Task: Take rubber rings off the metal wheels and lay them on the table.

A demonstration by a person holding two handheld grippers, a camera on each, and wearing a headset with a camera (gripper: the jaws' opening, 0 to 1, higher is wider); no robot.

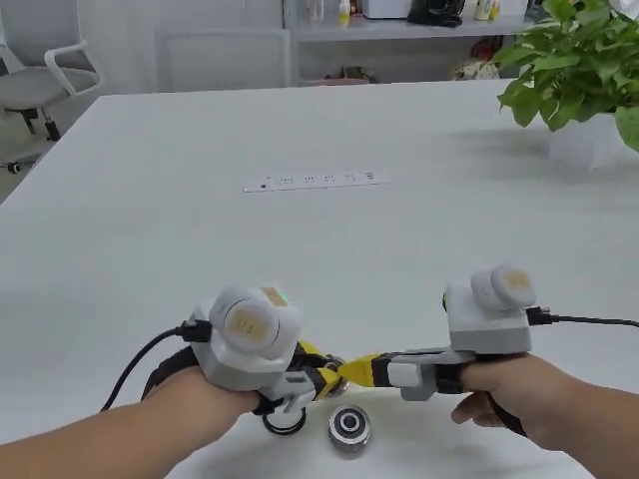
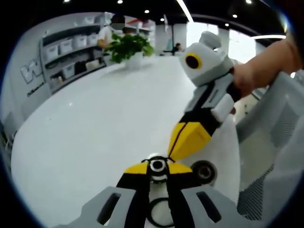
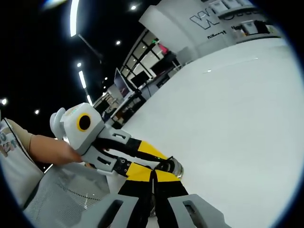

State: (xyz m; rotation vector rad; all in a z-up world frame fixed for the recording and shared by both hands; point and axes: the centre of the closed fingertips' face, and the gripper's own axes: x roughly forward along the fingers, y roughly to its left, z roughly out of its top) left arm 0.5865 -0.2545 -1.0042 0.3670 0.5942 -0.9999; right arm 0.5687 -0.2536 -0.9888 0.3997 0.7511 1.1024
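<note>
My left gripper (image 1: 329,377) (image 2: 157,169) is shut on a small metal wheel (image 2: 157,164) (image 3: 174,166), held just above the white table (image 1: 300,259). My right gripper (image 1: 349,370) (image 3: 152,174) comes in from the right; its yellow tips (image 2: 186,138) are pinched together at that wheel's rim, on its black rubber ring. A second metal wheel (image 1: 349,427) (image 2: 204,171) lies flat on the table below the tips, its dark ring around it. A loose black rubber ring (image 1: 284,422) (image 2: 159,214) rests on the table under my left gripper.
A flush power strip (image 1: 316,181) sits mid-table. A potted plant (image 1: 574,60) stands at the far right corner. An office chair (image 1: 45,75) is beyond the far left edge, shelving behind. Black cables trail from both grippers.
</note>
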